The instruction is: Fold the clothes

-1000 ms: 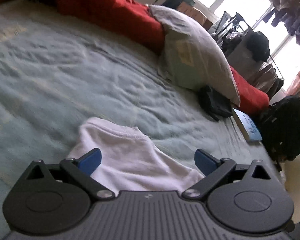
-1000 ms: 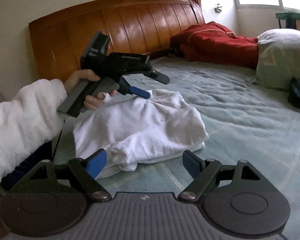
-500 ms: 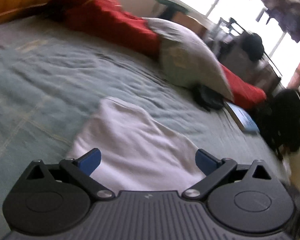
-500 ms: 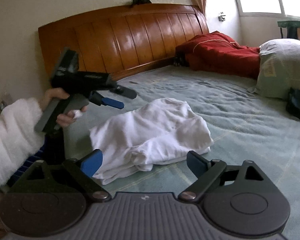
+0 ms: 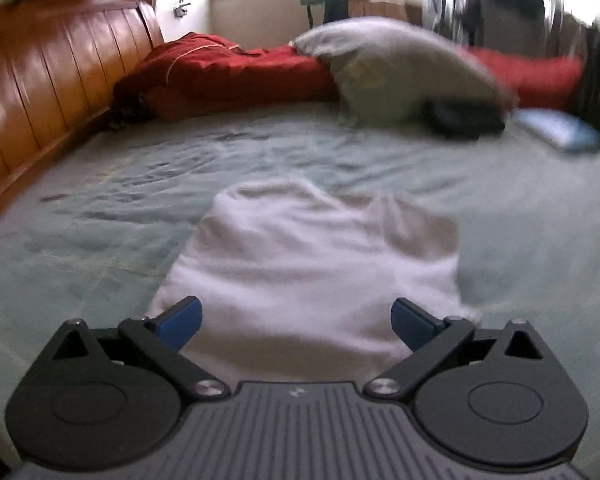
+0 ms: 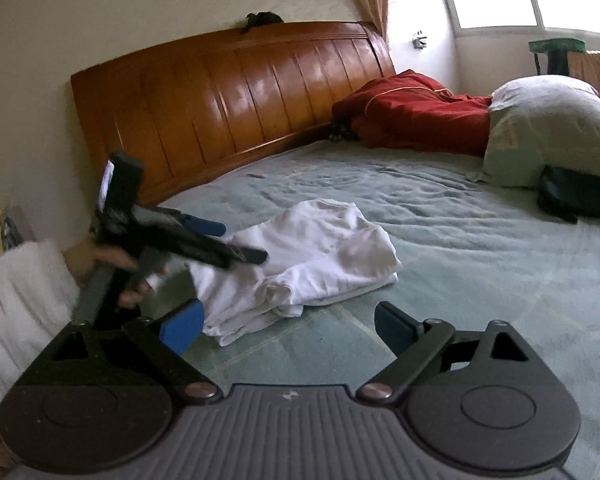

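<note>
With both the left gripper (image 5: 296, 322) and right gripper (image 6: 288, 326) wide open and empty, the loosely folded white garment (image 6: 300, 252) at frame centre could spread apart if 1 finger snags its rumpled lower edge.

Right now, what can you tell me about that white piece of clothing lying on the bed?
The white garment looks like soft cotton, folded over on itself into a loose, lumpy bundle with several layers showing along its near edge. It lies flat on the pale green bedspread, near the wooden headboard. The left gripper hangs open at its edge; whether it touches the cloth is unclear. The right gripper is open and clear of it. The left wrist view is too blurred for detail.
</note>
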A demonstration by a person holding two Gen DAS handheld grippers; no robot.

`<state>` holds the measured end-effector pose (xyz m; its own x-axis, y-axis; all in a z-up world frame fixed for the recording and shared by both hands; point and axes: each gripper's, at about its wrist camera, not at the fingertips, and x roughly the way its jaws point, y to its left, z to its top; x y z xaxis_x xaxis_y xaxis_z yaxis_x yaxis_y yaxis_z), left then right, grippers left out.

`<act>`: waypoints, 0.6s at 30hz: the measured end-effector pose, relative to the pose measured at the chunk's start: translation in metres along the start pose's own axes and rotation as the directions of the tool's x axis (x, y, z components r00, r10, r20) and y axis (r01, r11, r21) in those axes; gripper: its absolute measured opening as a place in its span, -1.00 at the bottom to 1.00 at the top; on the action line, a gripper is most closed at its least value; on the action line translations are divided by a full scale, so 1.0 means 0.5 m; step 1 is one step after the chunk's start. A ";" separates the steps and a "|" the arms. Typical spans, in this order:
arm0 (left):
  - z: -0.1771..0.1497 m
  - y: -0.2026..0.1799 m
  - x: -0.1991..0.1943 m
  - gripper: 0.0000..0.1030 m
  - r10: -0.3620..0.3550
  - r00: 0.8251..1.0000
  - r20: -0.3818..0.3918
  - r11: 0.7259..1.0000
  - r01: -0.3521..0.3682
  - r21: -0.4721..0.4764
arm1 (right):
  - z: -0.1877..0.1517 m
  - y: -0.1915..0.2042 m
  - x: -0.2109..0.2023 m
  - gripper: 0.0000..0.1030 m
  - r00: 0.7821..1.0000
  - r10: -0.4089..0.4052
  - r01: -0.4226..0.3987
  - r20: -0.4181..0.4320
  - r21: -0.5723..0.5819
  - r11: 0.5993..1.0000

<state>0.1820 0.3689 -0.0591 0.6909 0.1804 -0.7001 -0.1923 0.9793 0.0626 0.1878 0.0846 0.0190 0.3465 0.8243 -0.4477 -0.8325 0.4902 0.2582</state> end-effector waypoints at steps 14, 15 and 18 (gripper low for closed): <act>-0.062 0.055 -0.033 0.95 -0.017 0.999 -0.036 0.987 0.011 -0.158 | -0.015 0.001 -0.040 0.89 1.000 0.002 -0.002 0.024 0.019 1.000; -0.059 0.059 -0.045 0.95 -0.028 0.999 -0.028 0.986 0.023 -0.164 | -0.016 0.000 -0.041 0.90 1.000 0.000 -0.001 0.024 0.015 1.000; -0.042 0.057 -0.073 0.95 -0.054 0.998 0.009 0.985 0.055 -0.166 | -0.019 -0.002 -0.042 0.91 1.000 0.002 -0.002 0.025 0.023 1.000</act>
<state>0.1367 0.3882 -0.0465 0.7069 0.1281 -0.6956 -0.2673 0.9589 -0.0951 0.1773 0.0643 0.0202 0.3558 0.8321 -0.4254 -0.8232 0.4946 0.2789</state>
